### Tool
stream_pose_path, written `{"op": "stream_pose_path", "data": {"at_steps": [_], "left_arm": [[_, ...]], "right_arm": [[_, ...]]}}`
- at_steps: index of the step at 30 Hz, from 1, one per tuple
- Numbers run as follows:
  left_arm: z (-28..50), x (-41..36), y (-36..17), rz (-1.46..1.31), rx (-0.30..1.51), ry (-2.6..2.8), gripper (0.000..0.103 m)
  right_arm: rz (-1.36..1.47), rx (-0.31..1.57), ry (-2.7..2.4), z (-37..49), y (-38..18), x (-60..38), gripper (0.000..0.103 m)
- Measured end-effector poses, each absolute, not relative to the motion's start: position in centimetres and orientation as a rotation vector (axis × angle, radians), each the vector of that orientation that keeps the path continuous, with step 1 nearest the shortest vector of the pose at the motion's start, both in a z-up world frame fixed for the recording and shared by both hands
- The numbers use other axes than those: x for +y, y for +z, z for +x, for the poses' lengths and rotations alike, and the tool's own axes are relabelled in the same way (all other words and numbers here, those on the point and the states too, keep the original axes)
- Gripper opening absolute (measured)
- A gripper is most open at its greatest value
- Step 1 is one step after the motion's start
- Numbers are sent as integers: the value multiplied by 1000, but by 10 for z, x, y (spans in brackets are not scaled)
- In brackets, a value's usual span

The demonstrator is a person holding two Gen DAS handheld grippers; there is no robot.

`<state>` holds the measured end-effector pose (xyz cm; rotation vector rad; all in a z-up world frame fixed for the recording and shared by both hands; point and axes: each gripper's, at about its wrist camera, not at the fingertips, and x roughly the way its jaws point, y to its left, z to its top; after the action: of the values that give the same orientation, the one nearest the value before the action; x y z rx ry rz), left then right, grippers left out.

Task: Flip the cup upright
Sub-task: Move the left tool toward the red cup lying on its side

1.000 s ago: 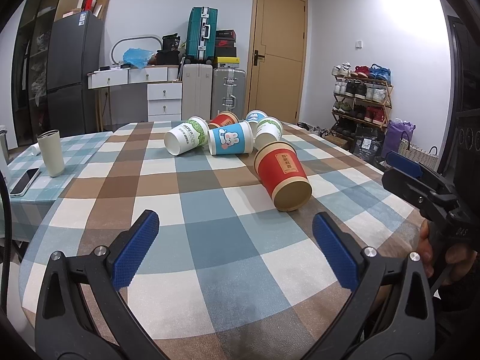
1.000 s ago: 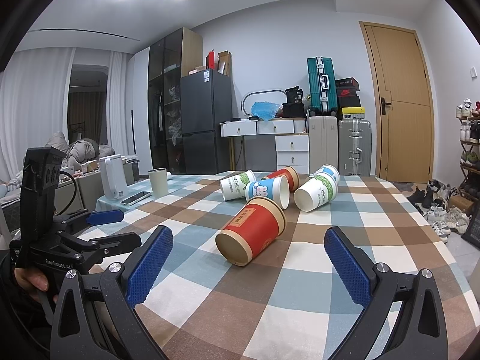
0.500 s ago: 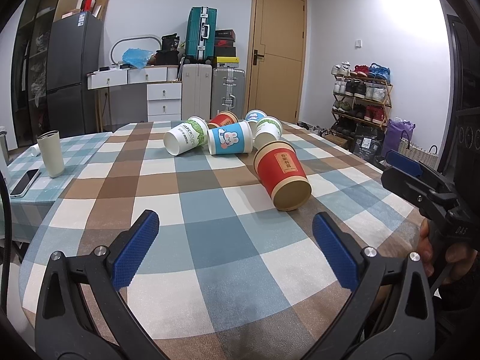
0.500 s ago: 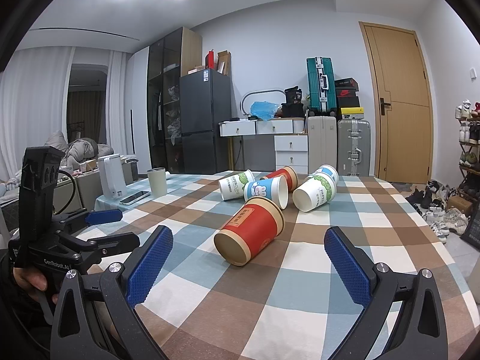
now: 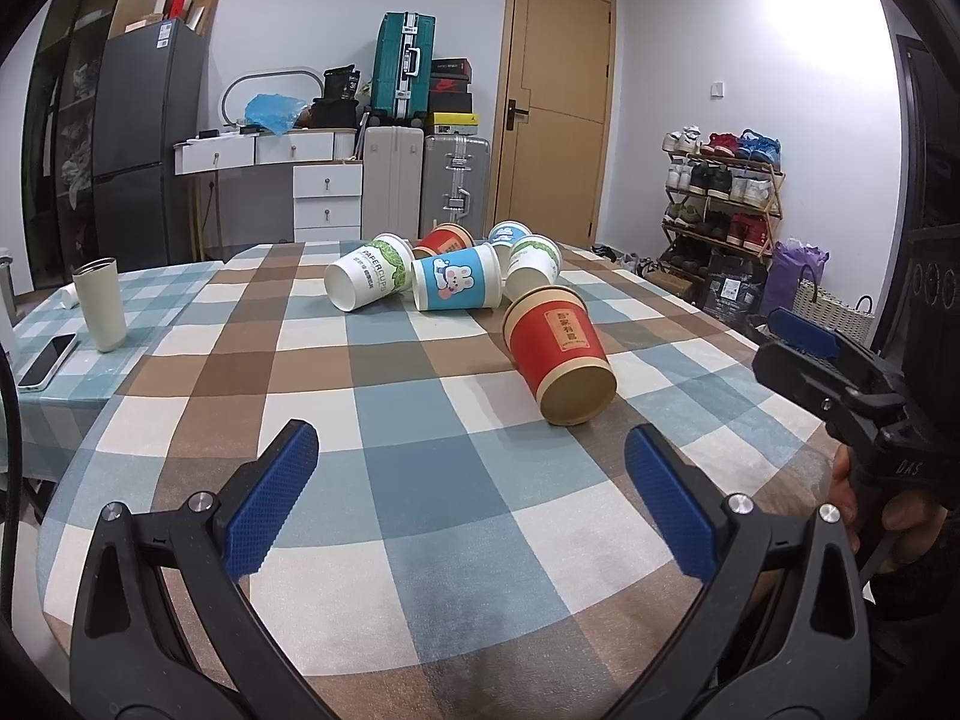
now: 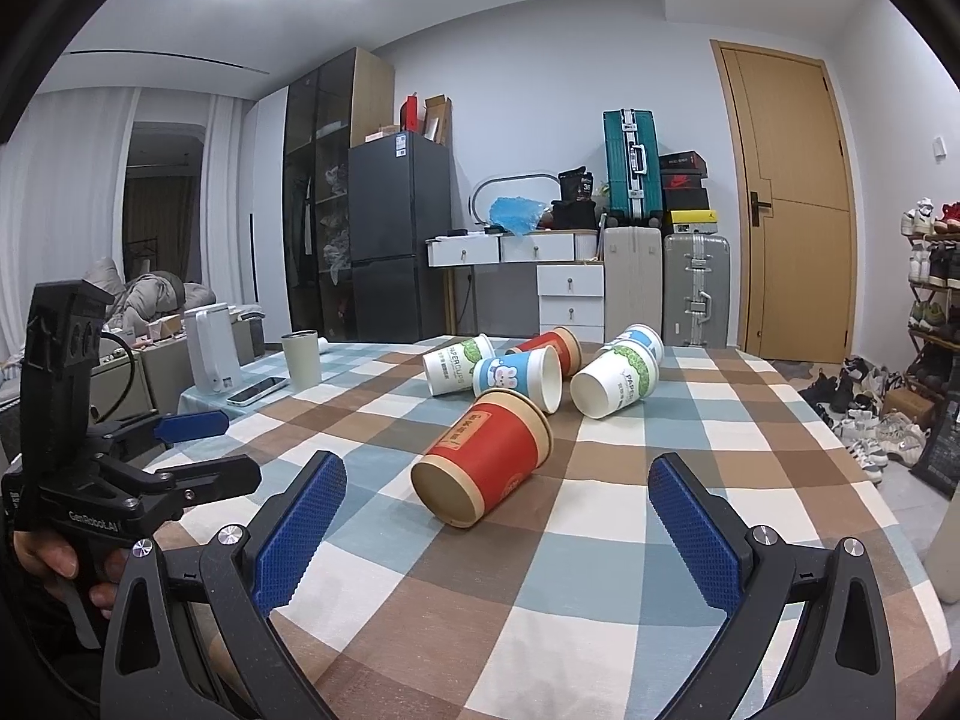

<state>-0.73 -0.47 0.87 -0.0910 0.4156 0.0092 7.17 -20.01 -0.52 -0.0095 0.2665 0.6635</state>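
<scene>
On the checked worktop (image 5: 372, 468) we see the red cup (image 5: 558, 354) lying on its side, ahead of the left gripper (image 5: 471, 495) and right gripper (image 6: 495, 519), both jaws spread wide and empty; behind it, a white cup (image 5: 367, 279) reads "PAPERCUPS".

- I see the red cup (image 5: 559, 353) (image 6: 486, 463) on its side on the checked surface (image 5: 420, 480), base toward me.
- Five more cups (image 5: 456, 283) lie tipped behind it, clustered.
</scene>
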Motion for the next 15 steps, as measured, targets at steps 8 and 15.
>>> {"op": "stream_pose_path", "data": {"at_steps": [8,15], "left_arm": [[1,-17,14,-79,442,-11,102],[24,-22,20,-92,478,-18,102]], "right_arm": [[-14,310,627,80,-3,-203,103],[-18,365,591,90,-5,-204,103]]}}
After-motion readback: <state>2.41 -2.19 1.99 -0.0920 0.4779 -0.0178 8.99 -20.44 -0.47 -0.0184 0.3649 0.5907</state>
